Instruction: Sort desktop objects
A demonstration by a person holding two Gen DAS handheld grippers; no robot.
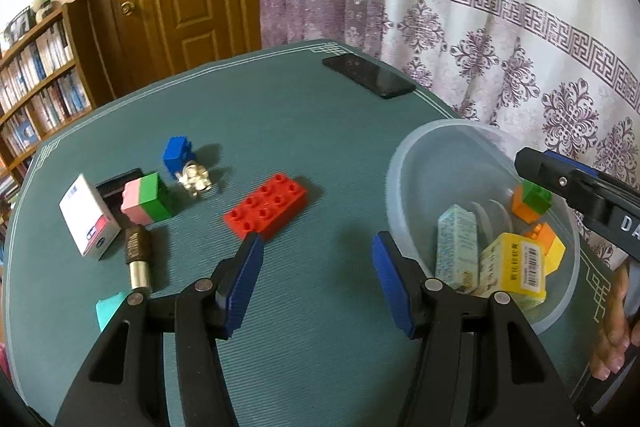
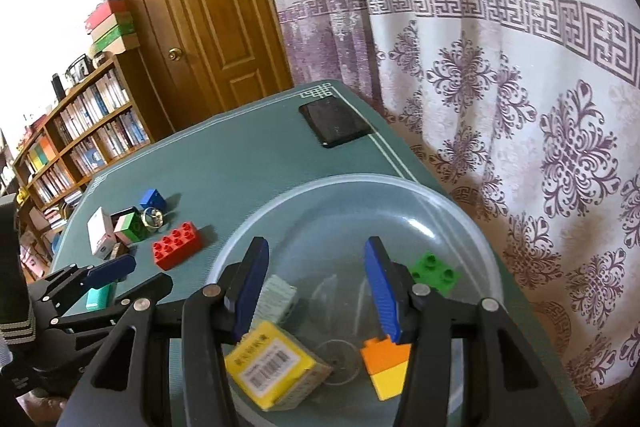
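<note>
Red brick point(image 1: 265, 207) lies mid-desk just ahead of the left gripper point(image 1: 316, 255), jaws open and empty, while the right gripper point(image 2: 316, 287) hangs open and empty over the bowl point(image 2: 460, 211), so picking the brick up seems next.

- You are working in a home, in a lived-in room that looks like a study or sitting room.
- A panelled wooden door point(image 2: 208, 15) with a round brass knob point(image 2: 174, 53) stands behind your tabletop point(image 1: 280, 131).
- A wooden bookcase point(image 2: 80, 139) packed with books fills the left wall; boxes point(image 2: 112, 27) are stacked on top of it.
- A white curtain point(image 2: 500, 87) with a purple floral print and key-pattern band hangs to the right.
- The tabletop wears a green mat with a white knot-pattern border.
</note>
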